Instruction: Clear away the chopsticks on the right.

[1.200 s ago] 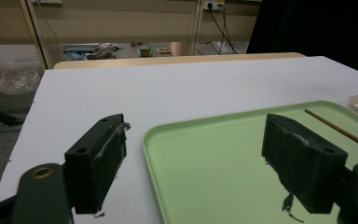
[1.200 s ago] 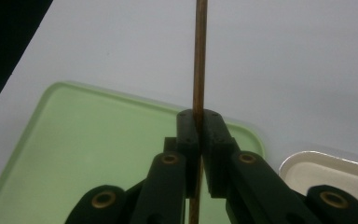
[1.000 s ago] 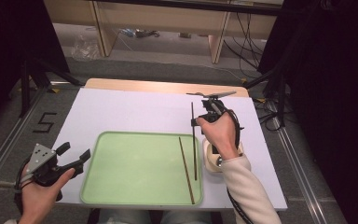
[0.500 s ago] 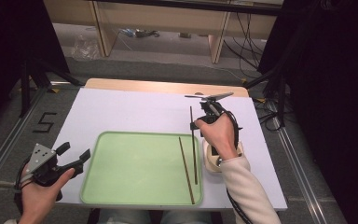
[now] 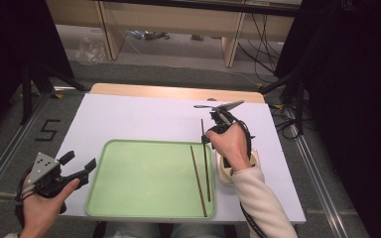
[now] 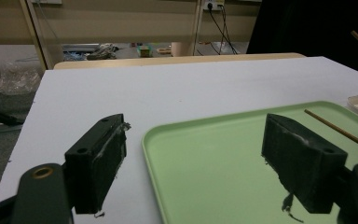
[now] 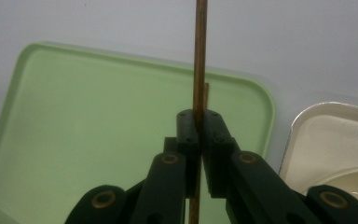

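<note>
Brown Stick Clamped Above a Green Tray

Brown and thin, the held stick (image 7: 200, 56) is a straight wooden rod of even width with a smooth, slightly glossy surface. In the right gripper view it runs straight up between the two black jaws, which are pressed together on it, so the right hand-held gripper (image 5: 209, 135) is clamped on the stick. In the high view this stick (image 5: 204, 158) lies along the right part of the tray (image 5: 144, 173), its far end past the tray's far rim where the gripper grasps it and its near end over the tray floor.

A second stick (image 5: 198, 181) of the same brown colour lies in the tray just left of the first, slanting a little so the two are close at the far end and spread toward the near end.

The tray is pale green with rounded corners and a raised rim, sitting on the white counter (image 5: 144, 119). Just right of it stands a cream dish (image 7: 326, 140), partly under the person's right hand.

The left hand-held gripper (image 5: 77, 166) sits at the near left corner of the tray, its jaws wide apart with nothing between them; in its own view one jaw is over the counter and the other over the tray.
</note>
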Demonstrator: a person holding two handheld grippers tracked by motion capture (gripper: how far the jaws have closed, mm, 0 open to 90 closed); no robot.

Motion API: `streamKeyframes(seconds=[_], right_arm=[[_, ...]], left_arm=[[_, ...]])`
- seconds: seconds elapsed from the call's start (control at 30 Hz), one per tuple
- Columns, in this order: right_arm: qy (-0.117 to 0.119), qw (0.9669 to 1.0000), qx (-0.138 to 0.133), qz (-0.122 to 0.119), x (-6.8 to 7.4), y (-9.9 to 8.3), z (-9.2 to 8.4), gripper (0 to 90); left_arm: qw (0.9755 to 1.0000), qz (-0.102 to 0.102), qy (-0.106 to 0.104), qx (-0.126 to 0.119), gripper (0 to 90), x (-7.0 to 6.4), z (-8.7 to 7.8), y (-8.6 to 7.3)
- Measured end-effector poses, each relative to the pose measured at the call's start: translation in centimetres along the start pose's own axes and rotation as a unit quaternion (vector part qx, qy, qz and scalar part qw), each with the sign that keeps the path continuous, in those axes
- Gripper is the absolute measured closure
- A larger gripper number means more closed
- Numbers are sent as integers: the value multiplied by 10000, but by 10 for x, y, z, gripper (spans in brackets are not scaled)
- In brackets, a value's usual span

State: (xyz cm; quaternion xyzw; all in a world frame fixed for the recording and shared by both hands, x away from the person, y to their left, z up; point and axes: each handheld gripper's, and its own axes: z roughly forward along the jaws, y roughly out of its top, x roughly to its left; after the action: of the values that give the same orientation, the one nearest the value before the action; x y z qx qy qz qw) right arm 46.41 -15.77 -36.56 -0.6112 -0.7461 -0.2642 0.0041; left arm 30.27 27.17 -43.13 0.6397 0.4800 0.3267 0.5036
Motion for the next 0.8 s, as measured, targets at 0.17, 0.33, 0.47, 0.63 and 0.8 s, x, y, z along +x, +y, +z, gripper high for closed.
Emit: streamKeyframes(seconds=[0.17, 0.33, 0.47, 0.63, 0.8], right_arm=[[-80, 9996, 249, 100, 2, -2, 12, 873], [-196, 9987, 458, 132, 4, -4, 22, 873], [-287, 9976, 623, 101, 4, -6, 30, 873], [-327, 9965, 761, -126, -2, -9, 41, 873], [-341, 9954, 882, -119, -6, -10, 49, 873]], left_arm=[[10000, -11, -7, 3, 213, 0, 0, 0], [10000, -19, -4, -1, 213, 0, 0, 0], [10000, -4, -6, 5, 213, 0, 0, 0], [10000, -28, -8, -1, 213, 0, 0, 0], [10000, -20, -1, -4, 213, 0, 0, 0]])
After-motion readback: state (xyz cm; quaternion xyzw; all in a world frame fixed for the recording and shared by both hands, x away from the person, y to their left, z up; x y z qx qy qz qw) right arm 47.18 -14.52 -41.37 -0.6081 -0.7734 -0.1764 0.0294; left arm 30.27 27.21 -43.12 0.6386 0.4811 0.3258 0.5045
